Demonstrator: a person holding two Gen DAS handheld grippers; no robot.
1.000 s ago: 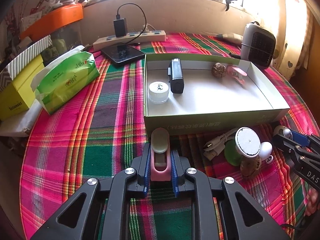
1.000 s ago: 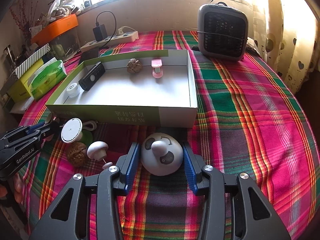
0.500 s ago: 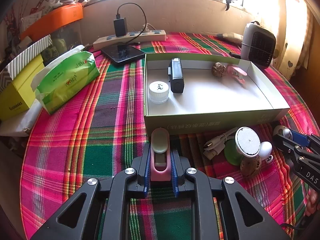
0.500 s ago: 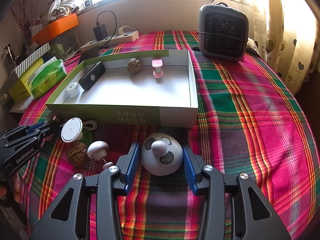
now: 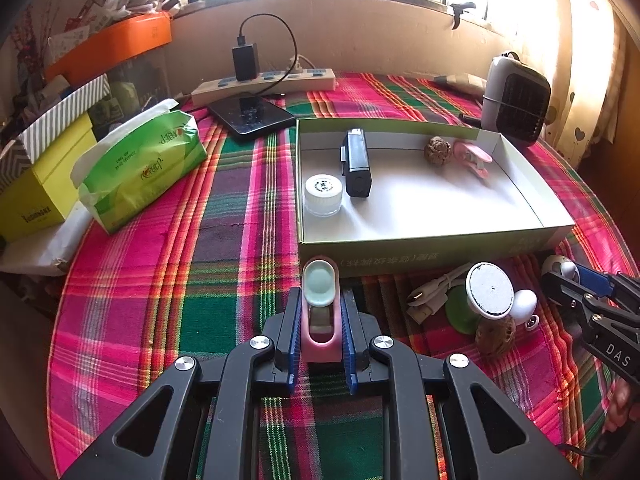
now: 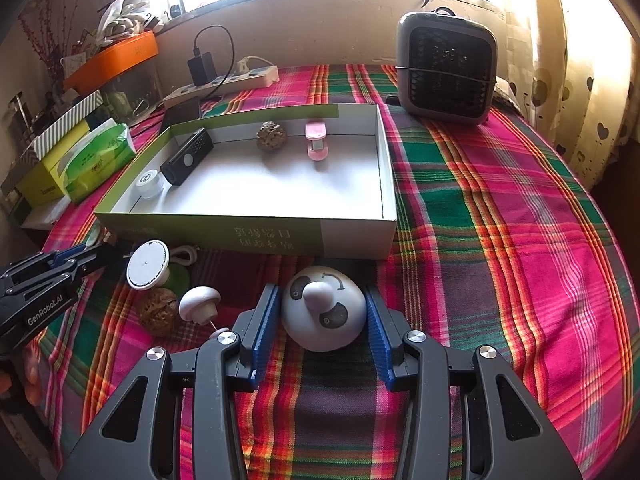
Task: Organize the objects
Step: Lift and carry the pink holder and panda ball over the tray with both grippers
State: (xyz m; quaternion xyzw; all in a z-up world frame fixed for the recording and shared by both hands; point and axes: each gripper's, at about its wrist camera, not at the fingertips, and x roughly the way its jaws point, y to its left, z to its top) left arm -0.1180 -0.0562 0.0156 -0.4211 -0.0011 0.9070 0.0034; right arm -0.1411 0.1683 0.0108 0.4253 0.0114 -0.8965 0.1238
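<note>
A plaid tablecloth (image 6: 500,208) is spread across the table. At eleven o'clock a power strip (image 5: 264,82) is laid along the wall, a black charger (image 5: 245,62) plugged into it. A grey fan heater (image 6: 446,68) is stood at one o'clock. At nine o'clock a green tissue pack (image 5: 140,168) is propped beside a yellow box (image 5: 40,188).

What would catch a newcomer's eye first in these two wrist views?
Most striking is the bright plaid tablecloth, with a shallow open box at its middle holding a few small items. In front of the box, the left gripper is closed on a pink clip, and the right gripper has its fingers around a white panda-faced dome. A dark fan heater stands behind the box near the curtained window.
</note>
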